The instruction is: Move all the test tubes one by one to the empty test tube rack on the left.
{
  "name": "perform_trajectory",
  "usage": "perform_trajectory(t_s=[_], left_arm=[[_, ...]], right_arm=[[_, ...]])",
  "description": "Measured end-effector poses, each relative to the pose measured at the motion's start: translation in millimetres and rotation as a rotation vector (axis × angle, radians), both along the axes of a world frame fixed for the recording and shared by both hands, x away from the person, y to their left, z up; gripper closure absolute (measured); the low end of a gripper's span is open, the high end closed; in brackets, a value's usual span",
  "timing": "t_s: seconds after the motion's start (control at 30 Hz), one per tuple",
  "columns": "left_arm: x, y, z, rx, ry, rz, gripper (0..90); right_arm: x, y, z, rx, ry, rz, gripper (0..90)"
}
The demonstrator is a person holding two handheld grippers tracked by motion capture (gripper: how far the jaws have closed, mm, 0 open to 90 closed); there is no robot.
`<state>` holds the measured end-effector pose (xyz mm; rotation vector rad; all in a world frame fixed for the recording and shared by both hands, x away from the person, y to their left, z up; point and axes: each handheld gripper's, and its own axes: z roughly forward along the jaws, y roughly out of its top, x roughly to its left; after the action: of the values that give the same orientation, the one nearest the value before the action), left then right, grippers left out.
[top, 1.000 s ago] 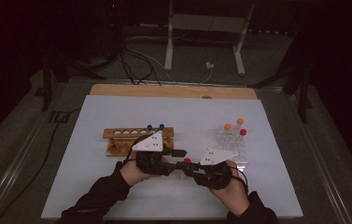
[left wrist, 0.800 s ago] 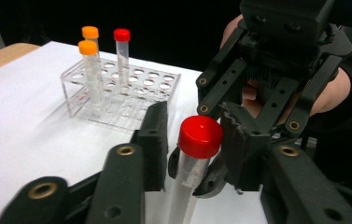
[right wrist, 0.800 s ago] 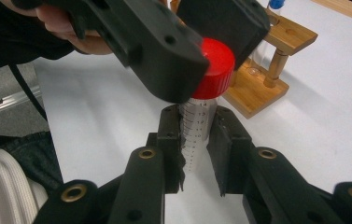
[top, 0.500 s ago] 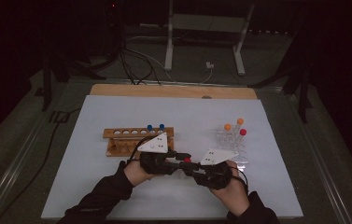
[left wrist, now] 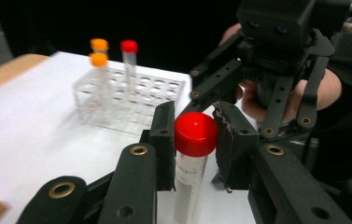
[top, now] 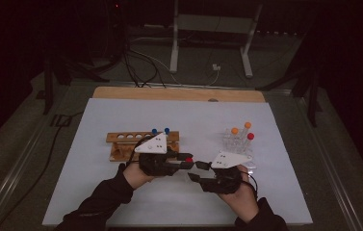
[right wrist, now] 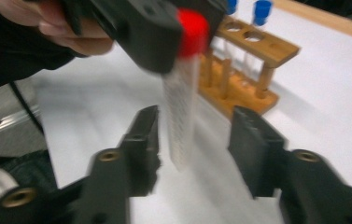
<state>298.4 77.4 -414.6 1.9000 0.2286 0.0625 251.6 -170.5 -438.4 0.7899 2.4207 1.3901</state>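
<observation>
Right gripper (right wrist: 192,140) just let go, jaws opening wide around the clear plastic red-capped tube (left wrist: 193,154); left gripper (left wrist: 193,140) pinches it upright at the cap, above the white table (top: 121,115).

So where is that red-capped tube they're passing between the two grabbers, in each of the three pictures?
High view: the red-capped tube sits low and centre, between the two hands, at the left gripper tips.
Left gripper view: lower centre, its cap pinched between the two black jaws.
Right gripper view: upper centre, hanging down between the right gripper's open jaws.
Shared landmark: the white tabletop.
</observation>
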Motion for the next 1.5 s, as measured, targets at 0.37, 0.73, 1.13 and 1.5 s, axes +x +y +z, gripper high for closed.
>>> perform_trajectory(t_s=[0.37, 0.73, 1.13, 1.5], left_arm=[[11.3, 46.7, 32.6, -0.028, -0.058, 0.133, 71.7], [32.9, 88.7, 44.1, -0.019, -0.082, 0.279, 71.7], [59.1, 111.1, 39.1, -0.038, -0.071, 0.392, 71.7], [77.1, 109.6, 15.4, -0.025, -0.046, 0.442, 71.7]], right_arm=[[5.6, -9.0, 1.5, 0.064, 0.048, -0.052, 14.4], [2.0, -16.7, 5.2, 0.082, -0.002, -0.073, 0.0], [2.7, -22.9, 6.6, 0.113, 0.005, -0.076, 0.0], [2.2, -24.5, 6.6, 0.127, 0.005, -0.067, 0.0]])
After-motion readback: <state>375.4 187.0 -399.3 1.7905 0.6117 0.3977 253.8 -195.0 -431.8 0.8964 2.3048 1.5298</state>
